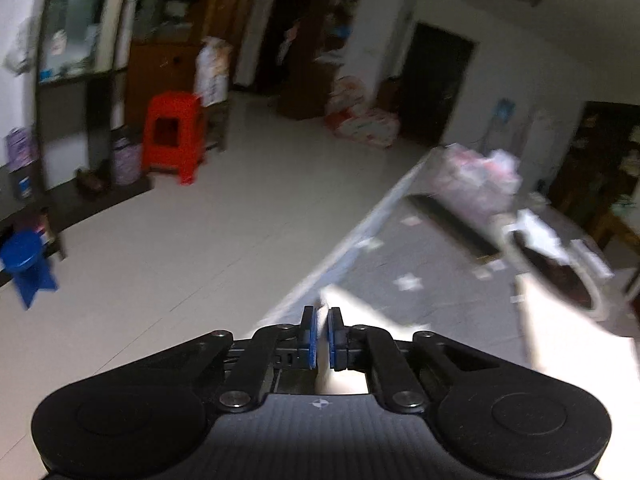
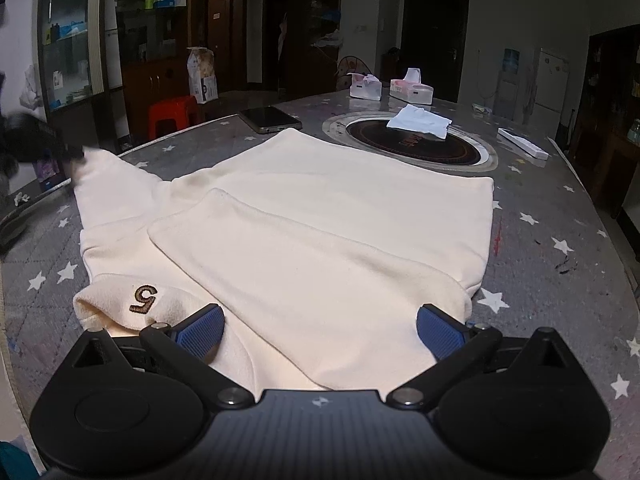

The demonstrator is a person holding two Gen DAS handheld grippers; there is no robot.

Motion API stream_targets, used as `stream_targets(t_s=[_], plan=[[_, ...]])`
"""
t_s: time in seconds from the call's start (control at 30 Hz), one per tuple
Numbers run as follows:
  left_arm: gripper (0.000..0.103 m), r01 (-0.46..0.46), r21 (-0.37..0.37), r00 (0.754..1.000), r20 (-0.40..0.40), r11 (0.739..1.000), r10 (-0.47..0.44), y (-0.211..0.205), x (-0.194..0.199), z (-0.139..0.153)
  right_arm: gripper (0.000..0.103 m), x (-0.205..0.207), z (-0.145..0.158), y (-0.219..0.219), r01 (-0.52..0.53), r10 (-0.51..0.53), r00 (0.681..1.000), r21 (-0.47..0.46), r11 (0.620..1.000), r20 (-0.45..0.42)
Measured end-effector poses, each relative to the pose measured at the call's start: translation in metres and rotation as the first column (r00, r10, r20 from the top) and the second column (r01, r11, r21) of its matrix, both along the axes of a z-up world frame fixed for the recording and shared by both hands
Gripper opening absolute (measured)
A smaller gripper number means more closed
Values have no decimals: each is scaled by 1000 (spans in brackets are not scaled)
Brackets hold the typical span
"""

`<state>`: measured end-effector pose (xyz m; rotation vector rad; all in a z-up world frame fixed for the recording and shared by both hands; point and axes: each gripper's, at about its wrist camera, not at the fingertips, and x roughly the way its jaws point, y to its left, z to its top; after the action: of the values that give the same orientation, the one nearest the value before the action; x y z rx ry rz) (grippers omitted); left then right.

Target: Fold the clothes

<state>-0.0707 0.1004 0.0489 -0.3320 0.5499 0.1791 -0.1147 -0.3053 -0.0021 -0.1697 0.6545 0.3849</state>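
Observation:
A cream sweatshirt [image 2: 328, 216] lies flat on the grey star-patterned table [image 2: 560, 280]. One sleeve is folded across its body, and a cuff with an embroidered "5" [image 2: 142, 298] lies at the near left. My right gripper [image 2: 320, 330] is open, low over the near edge of the sweatshirt, and holds nothing. My left gripper [image 1: 322, 336] is shut on the cream sleeve end [image 1: 322, 308]. It appears blurred at the far left of the right wrist view [image 2: 44, 148], lifting that sleeve by its tip [image 2: 90, 160] near the table's left edge.
On the table behind the sweatshirt are a phone [image 2: 270, 119], a round inset hob [image 2: 412, 142] with a white cloth [image 2: 420, 120] on it, two tissue boxes [image 2: 412, 90] and a white remote [image 2: 522, 143]. A red stool [image 1: 174, 136] and a blue stool [image 1: 26, 264] stand on the floor to the left.

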Motion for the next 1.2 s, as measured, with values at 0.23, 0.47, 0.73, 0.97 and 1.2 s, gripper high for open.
stream_targets(t_s=[0.23,0.47,0.73,0.97,1.2], plan=[[6,289,-32,948,151,957,-281,-76,-5,57,103,-4,7,-10,8,-8,1000,52,999,10],[6,573,-63,809,206,817,-551,-172,-1,76,103,-25,20,-35,53,-58,997,106,993,51],[6,751,-107,660,105,652,-744,-264,4,32,103,-45,27,-63,108,-119,991,150,983,63],[20,793,-87,607,16,603,-795,-269,-5,5,103,-50,29,-78,159,-172,983,168,973,68],[23,689,-40,724,-9,724,-689,-194,0,1,103,-37,44,-73,119,-136,987,192,974,80]])
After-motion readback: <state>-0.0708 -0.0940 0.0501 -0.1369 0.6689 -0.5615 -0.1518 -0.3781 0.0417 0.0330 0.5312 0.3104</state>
